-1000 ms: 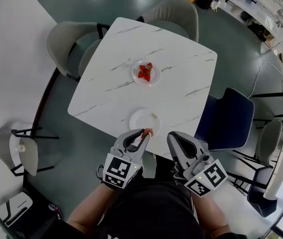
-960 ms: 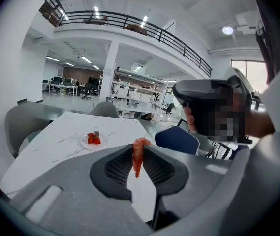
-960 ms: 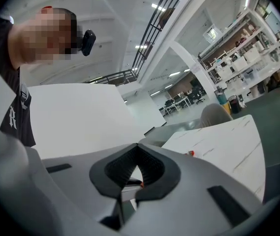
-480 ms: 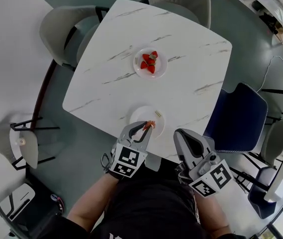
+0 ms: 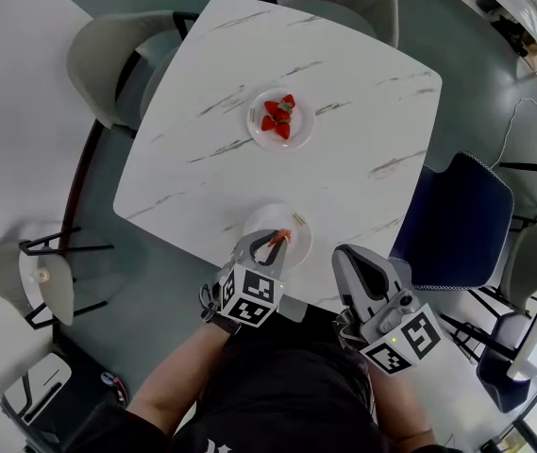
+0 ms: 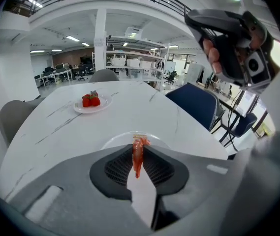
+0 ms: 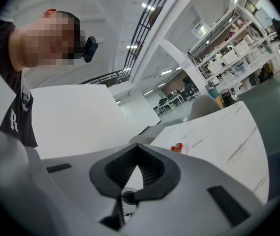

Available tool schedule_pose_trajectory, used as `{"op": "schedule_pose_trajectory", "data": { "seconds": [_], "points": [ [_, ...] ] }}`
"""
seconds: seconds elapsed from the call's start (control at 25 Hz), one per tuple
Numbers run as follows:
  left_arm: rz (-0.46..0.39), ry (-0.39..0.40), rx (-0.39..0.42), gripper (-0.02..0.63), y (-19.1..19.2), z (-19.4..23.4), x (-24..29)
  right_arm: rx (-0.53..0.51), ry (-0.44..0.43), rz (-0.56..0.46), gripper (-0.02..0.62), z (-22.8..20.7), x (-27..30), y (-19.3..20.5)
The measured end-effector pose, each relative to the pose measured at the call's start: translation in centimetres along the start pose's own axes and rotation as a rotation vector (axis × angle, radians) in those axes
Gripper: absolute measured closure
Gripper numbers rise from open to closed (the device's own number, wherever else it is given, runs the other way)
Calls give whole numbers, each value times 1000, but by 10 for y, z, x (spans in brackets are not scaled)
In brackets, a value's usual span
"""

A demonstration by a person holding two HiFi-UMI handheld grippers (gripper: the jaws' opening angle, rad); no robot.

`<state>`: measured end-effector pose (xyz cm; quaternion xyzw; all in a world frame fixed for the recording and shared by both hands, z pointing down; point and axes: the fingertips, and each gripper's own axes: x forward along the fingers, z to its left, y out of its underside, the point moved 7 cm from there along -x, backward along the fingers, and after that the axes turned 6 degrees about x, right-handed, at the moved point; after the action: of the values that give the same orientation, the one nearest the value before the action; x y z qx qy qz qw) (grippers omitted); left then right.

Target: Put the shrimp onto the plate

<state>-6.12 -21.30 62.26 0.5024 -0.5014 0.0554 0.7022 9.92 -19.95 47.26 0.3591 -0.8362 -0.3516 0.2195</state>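
An orange-red shrimp hangs pinched in my left gripper, which is shut on it. In the head view that left gripper holds the shrimp over the near edge of a small white plate at the table's front edge. The same plate shows just beyond the jaws in the left gripper view, with a small pale scrap at its far side. My right gripper is held off the table to the right, jaws together and nothing between them; its own view has the right gripper tilted up.
A second white plate with red strawberries sits mid-table on the white marble table. Grey chairs stand at the far and left sides, a dark blue chair at the right.
The left gripper with the shrimp has come forward from short of the table's edge to over the near plate's rim. The right gripper has barely shifted.
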Motion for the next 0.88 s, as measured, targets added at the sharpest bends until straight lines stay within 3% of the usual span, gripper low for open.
{"op": "schedule_pose_trajectory", "data": {
  "seconds": [0.4,0.88],
  "points": [
    [111,2,28,537,12,2,22,13,-7,-23,594,-4,-3,-1],
    [114,12,40,535,12,3,23,23,-36,-15,594,-1,-7,-2]
  ]
}}
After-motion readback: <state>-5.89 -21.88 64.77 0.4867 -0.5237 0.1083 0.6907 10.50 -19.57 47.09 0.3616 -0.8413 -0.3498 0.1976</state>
